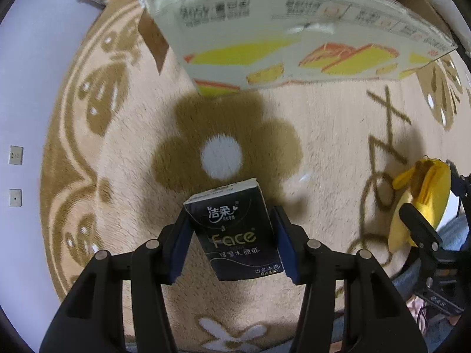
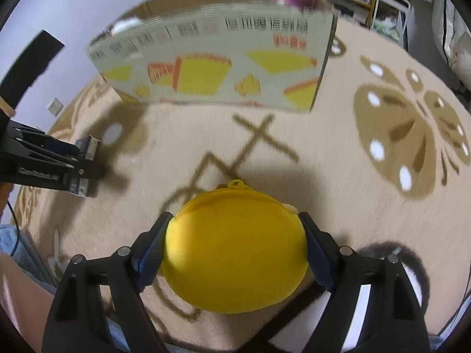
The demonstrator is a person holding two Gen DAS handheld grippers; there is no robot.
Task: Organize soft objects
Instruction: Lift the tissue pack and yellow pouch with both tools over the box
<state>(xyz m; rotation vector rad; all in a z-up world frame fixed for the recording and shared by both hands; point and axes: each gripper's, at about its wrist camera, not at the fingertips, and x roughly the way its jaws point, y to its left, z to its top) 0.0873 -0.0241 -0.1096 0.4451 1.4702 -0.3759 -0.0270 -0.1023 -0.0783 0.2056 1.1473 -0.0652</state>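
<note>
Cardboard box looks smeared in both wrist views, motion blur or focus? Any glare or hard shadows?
Left wrist: cardboard box print is streaked, rug soft, while the tissue pack in the left gripper stays sharp, which suggests motion blur. Right wrist: same streaking on the box; yellow pouch in the right gripper fairly crisp, casting a soft shadow on the rug. No strong glare; heavy fisheye bending.

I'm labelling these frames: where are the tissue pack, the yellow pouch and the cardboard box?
tissue pack (image 1: 235, 232), left wrist view, on its dark printed front.
yellow pouch (image 2: 235, 259), right wrist view, middle of its rounded face.
cardboard box (image 2: 217, 58), right wrist view, on its printed side wall.
</note>
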